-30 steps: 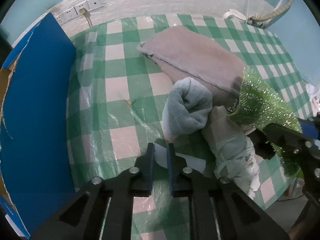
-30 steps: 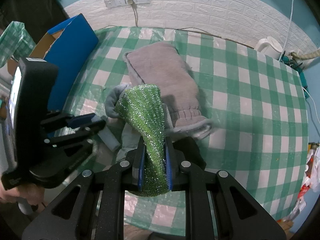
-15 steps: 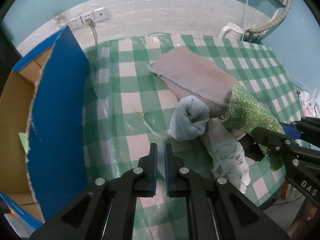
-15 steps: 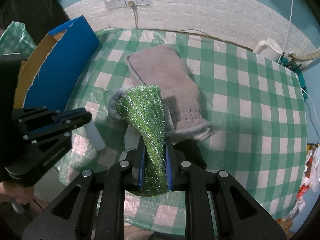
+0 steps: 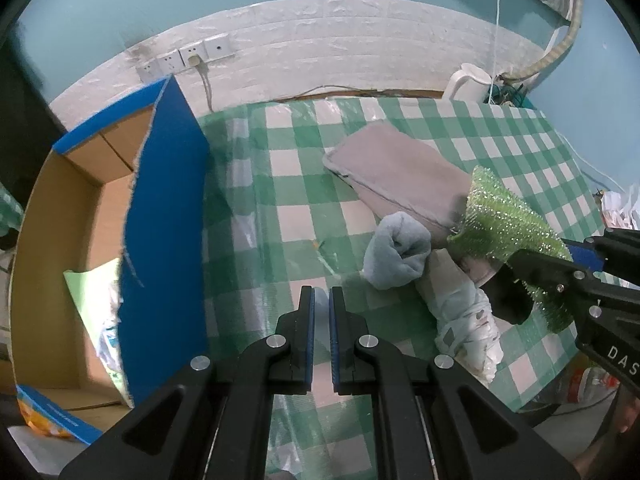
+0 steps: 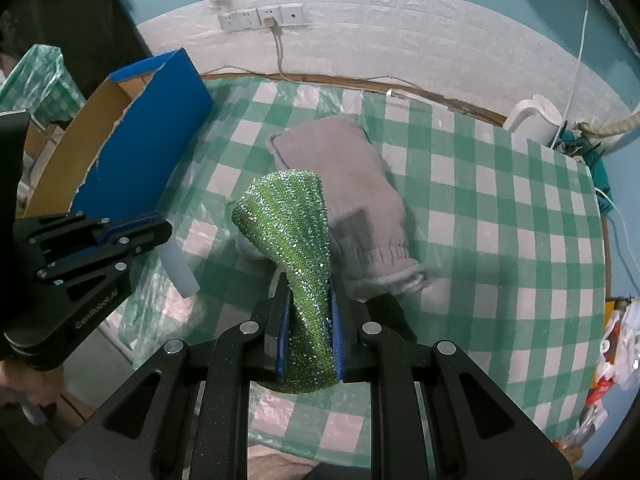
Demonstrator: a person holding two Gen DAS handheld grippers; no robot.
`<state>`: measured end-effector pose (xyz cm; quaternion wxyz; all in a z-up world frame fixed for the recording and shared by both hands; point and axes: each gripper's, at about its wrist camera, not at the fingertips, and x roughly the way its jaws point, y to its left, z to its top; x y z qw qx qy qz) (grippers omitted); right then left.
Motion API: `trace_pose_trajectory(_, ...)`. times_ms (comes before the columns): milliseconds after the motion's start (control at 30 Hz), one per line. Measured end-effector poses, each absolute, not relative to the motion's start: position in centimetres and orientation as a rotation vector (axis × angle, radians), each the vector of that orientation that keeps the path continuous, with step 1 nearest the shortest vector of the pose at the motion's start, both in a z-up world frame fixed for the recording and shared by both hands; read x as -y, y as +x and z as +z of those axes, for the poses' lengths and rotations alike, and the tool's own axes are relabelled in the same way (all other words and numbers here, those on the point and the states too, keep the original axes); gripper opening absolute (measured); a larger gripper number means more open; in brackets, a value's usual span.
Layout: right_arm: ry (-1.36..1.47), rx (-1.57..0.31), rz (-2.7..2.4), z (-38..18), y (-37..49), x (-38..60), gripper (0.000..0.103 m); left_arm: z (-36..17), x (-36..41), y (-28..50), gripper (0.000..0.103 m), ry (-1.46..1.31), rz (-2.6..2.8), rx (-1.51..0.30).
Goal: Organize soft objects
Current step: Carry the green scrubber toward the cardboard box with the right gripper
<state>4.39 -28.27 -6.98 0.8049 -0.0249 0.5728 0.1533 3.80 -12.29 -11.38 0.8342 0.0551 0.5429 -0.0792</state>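
My right gripper (image 6: 310, 292) is shut on a glittery green scouring cloth (image 6: 296, 240) and holds it above the table; the left wrist view shows that gripper (image 5: 560, 252) and the cloth (image 5: 504, 216) at the right. My left gripper (image 5: 322, 292) is shut, and in the right wrist view a small white piece (image 6: 180, 268) hangs from its fingertips (image 6: 160, 230). On the checked table (image 5: 296, 184) lie a grey-pink fabric pouch (image 5: 400, 176), a rolled light blue sock (image 5: 400, 256) and a pale patterned cloth bundle (image 5: 460, 312).
A blue cardboard box (image 5: 168, 216) stands open at the table's left edge, with a green and white packet (image 5: 96, 292) inside. A white kettle (image 5: 468, 80) sits at the far right corner by the wall. Wall sockets and a cable are behind the table.
My left gripper has risen and drawn back towards the box side, taking the white piece off the table. The right gripper and green cloth have stayed put.
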Motion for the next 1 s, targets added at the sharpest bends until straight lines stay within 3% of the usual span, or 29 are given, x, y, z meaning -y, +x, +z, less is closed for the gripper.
trace_pose_trajectory(1000, -0.092, -1.138, 0.387, -1.8, 5.5, 22.1, 0.016, -4.7, 6.7, 2.0, 0.007, 0.095, -0.096, -0.991)
